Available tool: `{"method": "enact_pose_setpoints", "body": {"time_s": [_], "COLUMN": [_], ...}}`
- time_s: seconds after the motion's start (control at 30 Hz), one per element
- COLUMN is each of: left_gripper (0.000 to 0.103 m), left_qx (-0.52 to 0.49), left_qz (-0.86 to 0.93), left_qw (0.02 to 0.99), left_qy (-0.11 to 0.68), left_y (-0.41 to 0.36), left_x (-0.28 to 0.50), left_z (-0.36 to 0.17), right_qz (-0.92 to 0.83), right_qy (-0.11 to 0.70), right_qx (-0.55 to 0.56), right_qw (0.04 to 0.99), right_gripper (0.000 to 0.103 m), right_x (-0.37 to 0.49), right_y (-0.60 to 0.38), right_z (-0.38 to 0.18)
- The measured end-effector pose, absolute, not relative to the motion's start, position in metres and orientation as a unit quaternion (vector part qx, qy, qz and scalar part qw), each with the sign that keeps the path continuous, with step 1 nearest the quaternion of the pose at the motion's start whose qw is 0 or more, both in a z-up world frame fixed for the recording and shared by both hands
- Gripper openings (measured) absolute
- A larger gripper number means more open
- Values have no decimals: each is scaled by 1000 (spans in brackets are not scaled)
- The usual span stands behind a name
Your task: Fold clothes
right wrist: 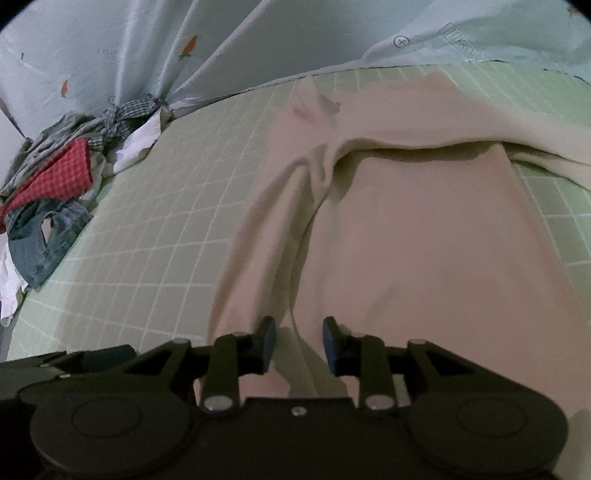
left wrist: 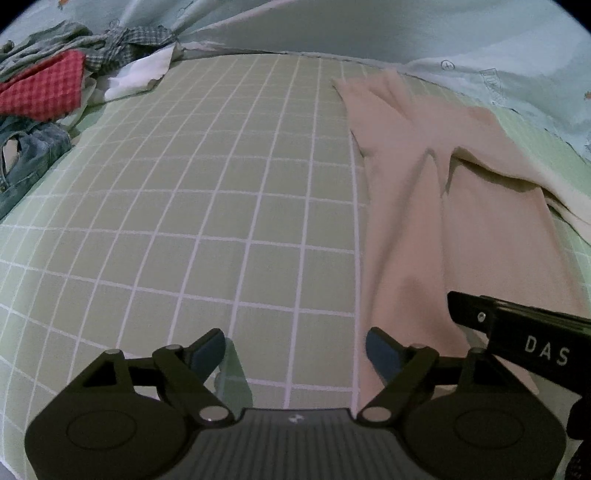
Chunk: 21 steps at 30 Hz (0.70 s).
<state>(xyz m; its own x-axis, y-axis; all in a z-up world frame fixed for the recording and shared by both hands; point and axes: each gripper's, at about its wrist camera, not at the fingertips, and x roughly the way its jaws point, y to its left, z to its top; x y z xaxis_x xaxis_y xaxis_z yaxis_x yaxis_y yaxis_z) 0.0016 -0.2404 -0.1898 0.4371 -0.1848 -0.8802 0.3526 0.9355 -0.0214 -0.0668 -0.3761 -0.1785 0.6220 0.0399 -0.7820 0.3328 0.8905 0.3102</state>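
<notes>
— Black were both tools, nearest to the cameras. How did the left gripper [left wrist: 295, 350] stand?

— Its jaws stood wide apart and held nothing. Under it was the green mat with white grid lines [left wrist: 207, 206], and its right finger [left wrist: 382, 350] was just at the left edge of the beige garment [left wrist: 443, 229].

— And the right gripper [right wrist: 299, 343]?

— It was also open, but less wide, with nothing between the fingers. It hovered over the near part of the beige garment [right wrist: 417, 236]; I could not tell if the fingertips touched the cloth. In the left wrist view its black body marked "DAS" [left wrist: 524, 332] was just beside the left one.

— Where was the garment lying?

— On the right half of the mat, spread lengthwise away from the grippers. Further away, one layer was folded over and made a shadowed pocket [right wrist: 417, 151].

— What was behind?

— At the far left corner lay a pile of clothes [left wrist: 55, 92]: a red checked piece [left wrist: 44, 88], a denim piece [left wrist: 33, 155], something white [left wrist: 136, 74]. Behind all hung a pale blue printed cloth [left wrist: 369, 26].
</notes>
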Motion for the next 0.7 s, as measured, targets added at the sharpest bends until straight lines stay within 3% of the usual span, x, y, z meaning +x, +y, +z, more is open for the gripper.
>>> {"method": "enact_pose_setpoints", "body": {"time_s": [0.2, 0.27, 0.3, 0.37, 0.7], "left_gripper": [84, 84, 84, 85, 85], "left_qx": [73, 80, 84, 91, 89], "left_qz": [-145, -144, -144, -144, -147], "left_qw": [844, 844, 845, 845, 848], "left_qy": [511, 510, 509, 507, 502], "left_y": [-229, -228, -228, -228, -222], "left_x": [0, -1, -2, -4, -7], "left_z": [-189, -190, -190, -191, -192], "right_qz": [-72, -69, -62, -68, -134], "right_qy": [433, 431, 429, 428, 408], "right_qx": [128, 92, 86, 90, 125], "right_qw": [889, 895, 897, 897, 895], "right_gripper": [28, 20, 9, 3, 1], "right_x": [-68, -67, -67, -68, -96], "right_y": [-353, -344, -342, -341, -351], "right_z": [-178, -178, -178, -176, -161]}}
